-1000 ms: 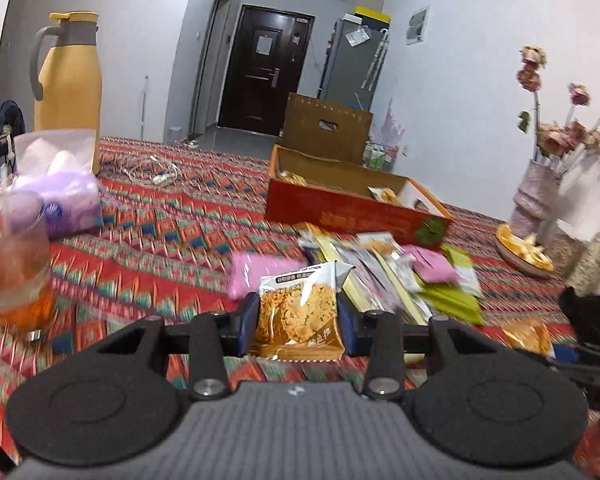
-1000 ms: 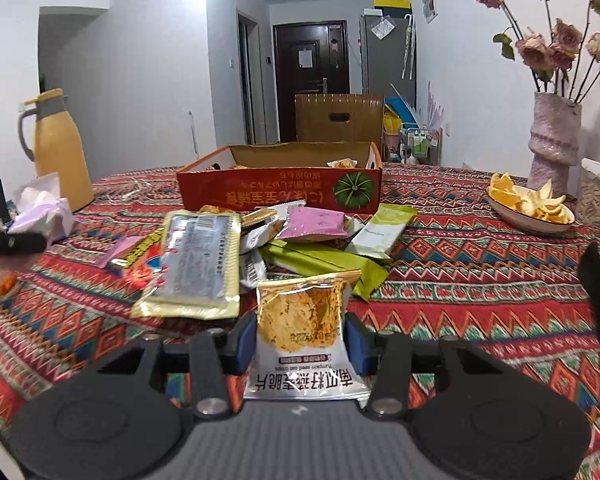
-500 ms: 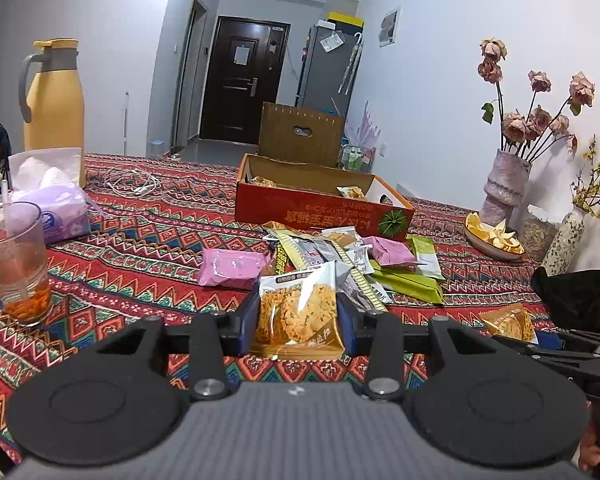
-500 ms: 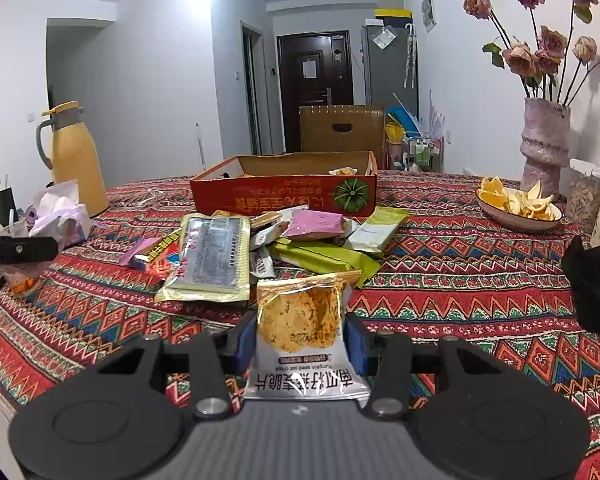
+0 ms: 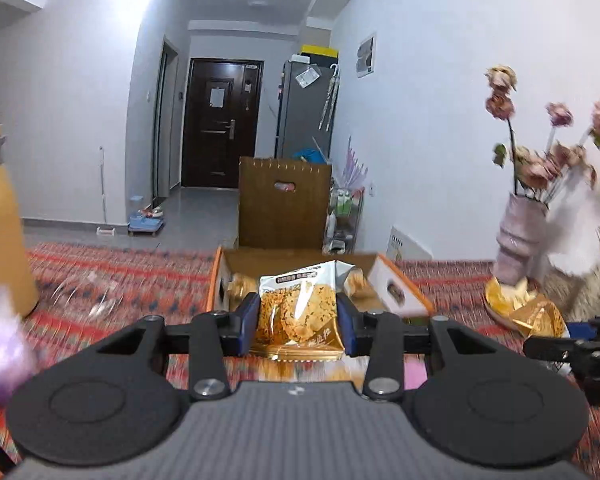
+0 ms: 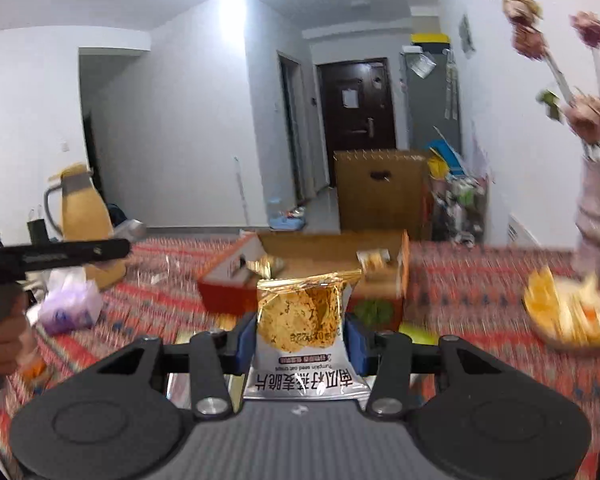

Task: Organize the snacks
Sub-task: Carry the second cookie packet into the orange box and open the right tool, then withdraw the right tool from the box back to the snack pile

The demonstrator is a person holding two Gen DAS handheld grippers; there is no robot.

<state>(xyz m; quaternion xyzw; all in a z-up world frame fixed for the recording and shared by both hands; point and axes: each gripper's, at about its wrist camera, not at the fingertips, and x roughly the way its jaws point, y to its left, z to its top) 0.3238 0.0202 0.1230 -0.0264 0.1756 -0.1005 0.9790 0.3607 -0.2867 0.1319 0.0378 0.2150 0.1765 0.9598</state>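
left hand-held gripper [image 5: 298,322]: pinching gold-and-white crisp packet [image 5: 298,312], raised before open orange cardboard box [image 5: 220,276] on patterned red table [image 5: 112,276]. right hand-held gripper [image 6: 300,338]: pinching second white-and-gold crisp packet [image 6: 304,320], just short of box. advice: carry each packet clear over box near wall, lower inside, release one at a time beside packets already in box.

Left wrist view: sits just behind left tool [image 5: 297,322], low over desk [image 5: 148,276], facing open box [image 5: 300,258] at 12 o'clock. Right wrist view: same stance behind right tool [image 6: 300,338], box [image 6: 332,254] at 12. Both share door [image 5: 220,128], vase [image 5: 520,236] at 3 o'clock.
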